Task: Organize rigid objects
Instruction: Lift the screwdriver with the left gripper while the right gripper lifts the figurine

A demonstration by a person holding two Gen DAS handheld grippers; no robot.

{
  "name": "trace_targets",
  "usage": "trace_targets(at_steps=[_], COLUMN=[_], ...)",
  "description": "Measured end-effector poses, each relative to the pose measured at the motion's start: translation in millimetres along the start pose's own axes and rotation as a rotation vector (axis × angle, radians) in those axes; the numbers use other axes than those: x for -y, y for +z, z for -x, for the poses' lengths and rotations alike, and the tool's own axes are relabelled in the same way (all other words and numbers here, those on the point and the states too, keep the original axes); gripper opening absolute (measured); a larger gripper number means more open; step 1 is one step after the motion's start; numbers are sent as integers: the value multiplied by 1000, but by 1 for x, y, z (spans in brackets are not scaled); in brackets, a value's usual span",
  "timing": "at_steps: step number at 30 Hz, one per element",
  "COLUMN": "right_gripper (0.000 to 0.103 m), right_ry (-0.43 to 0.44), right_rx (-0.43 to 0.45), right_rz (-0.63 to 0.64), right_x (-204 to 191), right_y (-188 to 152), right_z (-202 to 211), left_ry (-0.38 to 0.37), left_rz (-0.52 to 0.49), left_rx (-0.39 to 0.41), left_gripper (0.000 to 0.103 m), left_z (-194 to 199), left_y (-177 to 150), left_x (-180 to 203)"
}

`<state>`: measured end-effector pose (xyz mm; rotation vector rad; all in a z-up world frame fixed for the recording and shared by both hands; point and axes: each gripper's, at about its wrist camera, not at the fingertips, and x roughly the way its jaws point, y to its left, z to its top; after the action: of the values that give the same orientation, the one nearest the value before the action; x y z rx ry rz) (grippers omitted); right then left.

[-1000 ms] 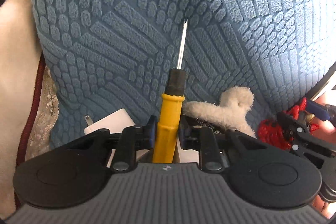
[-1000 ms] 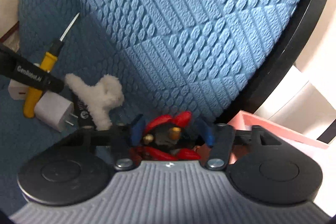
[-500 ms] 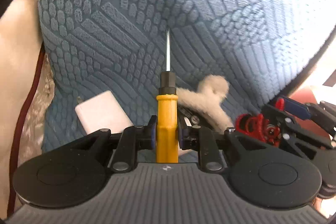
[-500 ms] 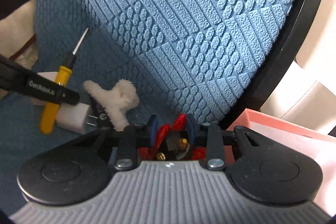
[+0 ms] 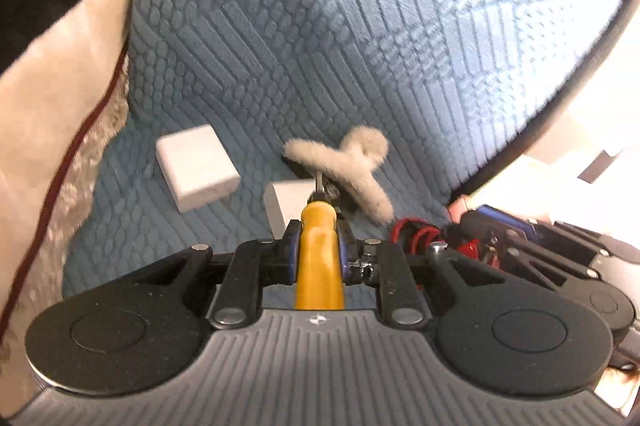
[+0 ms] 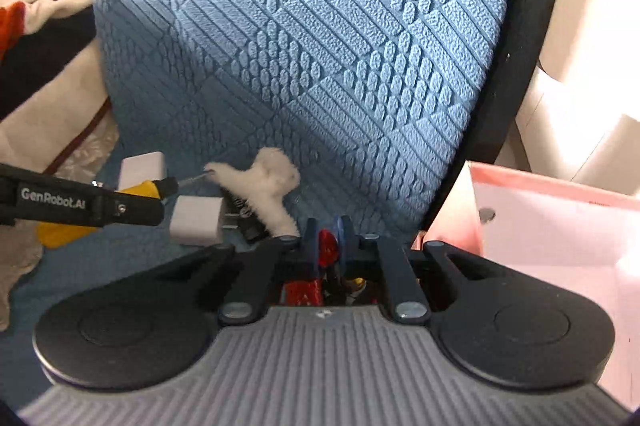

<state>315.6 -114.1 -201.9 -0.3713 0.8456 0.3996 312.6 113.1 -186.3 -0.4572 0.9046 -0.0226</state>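
- We saw the yellow-handled screwdriver (image 5: pixel 319 250) clamped, shaft pointing away.
- Two white chargers (image 5: pixel 197 162) lay left of the fluffy white clip (image 5: pixel 352 166) on blue cushion.
- A red toy (image 6: pixel 326 246) sat pinched, near right.

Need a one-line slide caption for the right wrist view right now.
Right gripper shut on a red toy; left gripper holds a yellow screwdriver beside white chargers, pink box at right.

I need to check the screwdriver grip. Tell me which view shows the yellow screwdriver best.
The left wrist view: the yellow screwdriver sits centred, clamped in the left claw, its handle plain though the shaft is foreshortened. The right wrist view catches it from the side, mostly hidden behind a claw finger.
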Motion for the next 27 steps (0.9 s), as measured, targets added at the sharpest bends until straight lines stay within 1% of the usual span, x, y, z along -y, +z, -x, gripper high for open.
trace_targets(at_steps=[4, 5, 7, 8, 13, 17, 21, 24, 27], right_gripper=[13, 13, 13, 13, 13, 12, 12, 12, 12], right_ry=[7, 9, 15, 21, 39, 63, 97, 92, 103], right_rx=[18, 21, 21, 19, 14, 28, 17, 0, -5], right_rz=[4, -2, -18, -26, -47, -45, -49, -43, -43], right_x=[-4, -5, -12, -13, -16, -24, -37, -47, -51], right_y=[-8, -16, -21, -23, -30, -36, -48, -58, -68], right_z=[12, 9, 7, -1, 13, 28, 44, 53, 64], left_ry=[-9, -12, -15, -13, 13, 16, 20, 30, 17], left_rz=[-7, -5, 3, 6, 32, 72, 101, 128, 159], left_rx=[-14, -19, -27, -33, -32, -26, -30, -27, -21], left_gripper=[21, 21, 21, 21, 21, 21, 21, 21, 21], left_z=[12, 12, 14, 16, 27, 37, 46, 54, 64], left_y=[-20, -25, -35, -41, -63, -75, -87, -94, -102], left_x=[6, 6, 6, 5, 2, -3, -8, -13, -17])
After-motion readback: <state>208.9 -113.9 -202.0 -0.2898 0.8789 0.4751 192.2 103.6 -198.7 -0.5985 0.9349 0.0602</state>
